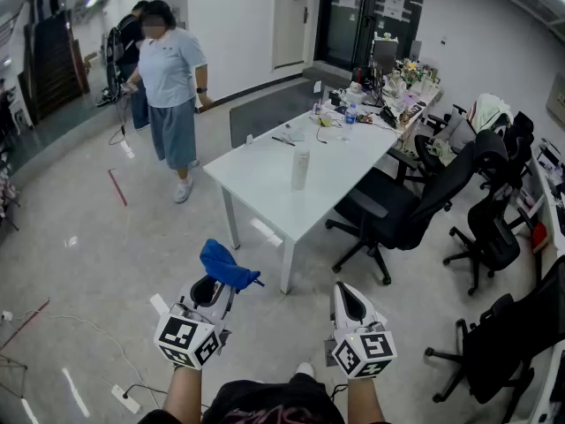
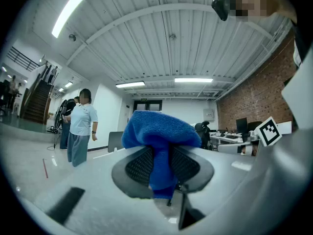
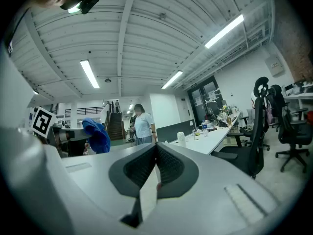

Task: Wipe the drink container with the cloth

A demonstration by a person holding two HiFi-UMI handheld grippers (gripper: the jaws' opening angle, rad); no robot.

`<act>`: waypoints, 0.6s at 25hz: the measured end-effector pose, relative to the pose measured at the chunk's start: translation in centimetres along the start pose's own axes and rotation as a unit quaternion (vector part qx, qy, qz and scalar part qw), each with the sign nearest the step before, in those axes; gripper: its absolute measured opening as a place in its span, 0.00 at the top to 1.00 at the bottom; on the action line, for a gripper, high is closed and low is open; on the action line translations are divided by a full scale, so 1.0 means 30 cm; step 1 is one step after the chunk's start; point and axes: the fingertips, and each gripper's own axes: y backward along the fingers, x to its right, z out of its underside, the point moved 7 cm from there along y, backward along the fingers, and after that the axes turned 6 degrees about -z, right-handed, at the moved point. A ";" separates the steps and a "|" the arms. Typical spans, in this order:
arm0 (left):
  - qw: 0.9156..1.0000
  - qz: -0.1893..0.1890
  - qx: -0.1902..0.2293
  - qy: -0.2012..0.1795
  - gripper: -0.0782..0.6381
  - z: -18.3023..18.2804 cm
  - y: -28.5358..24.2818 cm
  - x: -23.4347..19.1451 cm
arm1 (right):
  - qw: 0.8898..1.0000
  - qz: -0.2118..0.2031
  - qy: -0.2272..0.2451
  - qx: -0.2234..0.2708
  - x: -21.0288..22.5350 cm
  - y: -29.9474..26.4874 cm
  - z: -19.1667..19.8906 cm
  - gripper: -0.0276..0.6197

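My left gripper [image 1: 214, 291] is shut on a blue cloth [image 1: 226, 265], which bunches above its jaws; the left gripper view shows the blue cloth [image 2: 159, 136] pinched between the dark pads. My right gripper [image 1: 348, 300] is shut with nothing in it, its pads pressed together in the right gripper view [image 3: 156, 166]. The drink container [image 1: 301, 169], a tall white cylinder, stands upright on the white table [image 1: 274, 193] well ahead of both grippers. It appears small in the right gripper view as a white cup [image 3: 181, 139]. Both grippers hang over the floor, short of the table.
A person [image 1: 172, 91] in a light shirt stands left of the table. Black office chairs [image 1: 397, 210] line the table's right side. Clutter and bottles [image 1: 349, 117] fill the table's far end. Cables and a power strip [image 1: 124, 398] lie on the floor at lower left.
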 end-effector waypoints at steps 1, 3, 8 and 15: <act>1.000 0.001 -0.001 0.000 0.76 0.003 0.001 -0.003 | 1.000 0.001 -0.001 0.000 -0.003 -0.001 0.003 0.96; 1.000 0.002 -0.002 0.000 0.76 0.007 0.000 -0.009 | 1.000 0.002 -0.002 0.001 -0.007 -0.006 0.006 0.96; 1.000 0.007 -0.004 0.000 0.76 0.010 -0.010 -0.018 | 1.000 0.003 0.000 -0.002 -0.011 -0.018 0.009 0.96; 1.000 0.009 -0.004 -0.002 0.76 0.016 -0.007 -0.020 | 1.000 0.009 0.005 0.003 -0.016 -0.018 0.012 0.96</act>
